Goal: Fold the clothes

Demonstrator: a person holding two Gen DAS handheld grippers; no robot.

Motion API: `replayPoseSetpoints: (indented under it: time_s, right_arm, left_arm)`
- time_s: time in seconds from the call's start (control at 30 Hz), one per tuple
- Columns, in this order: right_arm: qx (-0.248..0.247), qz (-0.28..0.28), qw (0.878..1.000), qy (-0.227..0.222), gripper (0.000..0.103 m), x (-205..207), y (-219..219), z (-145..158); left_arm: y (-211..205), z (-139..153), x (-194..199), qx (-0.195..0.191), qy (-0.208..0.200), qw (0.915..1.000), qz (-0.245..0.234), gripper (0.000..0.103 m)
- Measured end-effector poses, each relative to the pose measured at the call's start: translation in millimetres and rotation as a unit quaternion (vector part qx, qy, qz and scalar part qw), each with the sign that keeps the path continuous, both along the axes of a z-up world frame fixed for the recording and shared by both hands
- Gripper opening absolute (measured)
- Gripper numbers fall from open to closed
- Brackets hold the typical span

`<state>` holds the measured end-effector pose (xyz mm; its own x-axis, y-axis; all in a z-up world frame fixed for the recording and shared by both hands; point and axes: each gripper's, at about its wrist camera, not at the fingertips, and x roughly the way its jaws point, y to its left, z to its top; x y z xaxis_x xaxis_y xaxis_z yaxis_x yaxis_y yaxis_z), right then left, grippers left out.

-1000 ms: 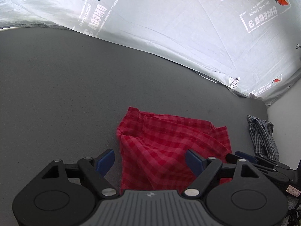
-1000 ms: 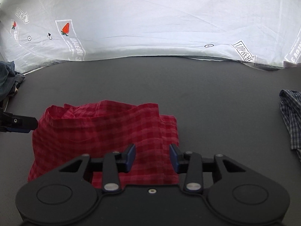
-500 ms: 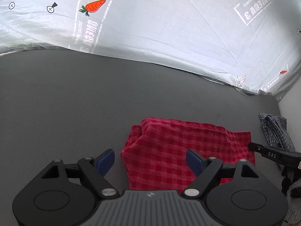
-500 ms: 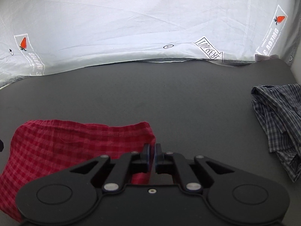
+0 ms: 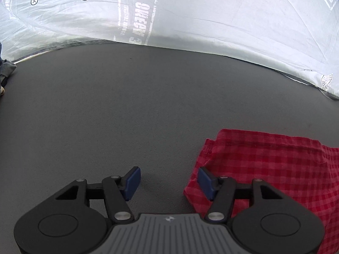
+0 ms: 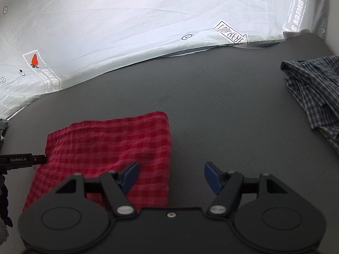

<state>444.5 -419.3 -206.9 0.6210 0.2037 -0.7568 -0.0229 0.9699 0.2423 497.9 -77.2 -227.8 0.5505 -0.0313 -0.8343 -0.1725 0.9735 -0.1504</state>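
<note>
A red checked garment (image 6: 118,146) lies folded flat on the dark grey table (image 6: 211,105). It also shows in the left wrist view (image 5: 275,169) at the lower right. My left gripper (image 5: 168,183) is open and empty, at the garment's left edge; its right finger sits over the cloth. My right gripper (image 6: 171,178) is open and empty, straddling the garment's right edge, left finger over the cloth. The left gripper's tip (image 6: 23,160) shows at the garment's left side in the right wrist view.
A crumpled blue-grey plaid shirt (image 6: 313,97) lies at the table's right side. A white printed sheet (image 6: 127,31) hangs behind the table's far edge. A bit of denim cloth (image 5: 6,69) sits at the far left.
My right gripper was shut on the garment's right edge half a second ago and has now opened, letting it go. My left gripper has shifted left, off the cloth's middle.
</note>
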Motion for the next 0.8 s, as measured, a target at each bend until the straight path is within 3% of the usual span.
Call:
replayPoseSetpoints:
  time_s: [0.07, 0.13, 0.33, 0.43, 0.6, 0.7, 0.73, 0.8]
  right_arm:
    - [0.027, 0.007, 1.000, 0.002, 0.076, 4, 1, -4]
    - [0.044, 0.020, 0.999, 0.000, 0.080, 13, 4, -9]
    - [0.103, 0.042, 0.994, 0.011, 0.080, 45, 15, -30]
    - [0.118, 0.090, 0.989, 0.013, 0.072, 54, 29, -33]
    - [0.082, 0.142, 0.987, -0.001, 0.066, 48, 55, -34]
    - [0.059, 0.135, 0.989, 0.001, 0.042, 47, 60, -32]
    - [0.065, 0.135, 0.989, 0.007, 0.019, 47, 60, -33]
    - [0.085, 0.128, 0.988, 0.017, 0.013, 46, 63, -36]
  left_arm:
    - [4, 6, -8, -0.064, -0.008, 0.9979, 0.004, 0.064]
    - [-3, 11, -17, -0.083, -0.020, 0.9963, -0.010, 0.070]
    - [-45, 4, -22, -0.019, -0.016, 0.9963, -0.083, 0.070]
    - [-49, -2, -15, -0.038, -0.014, 0.9952, -0.089, 0.070]
    - [-54, -9, -2, -0.070, -0.022, 0.9891, -0.128, 0.092]
    - [-66, -10, -2, -0.060, -0.028, 0.9844, -0.163, 0.092]
    - [-70, -10, -3, -0.059, -0.033, 0.9825, -0.173, 0.091]
    - [-74, -11, -8, -0.047, -0.043, 0.9817, -0.179, 0.082]
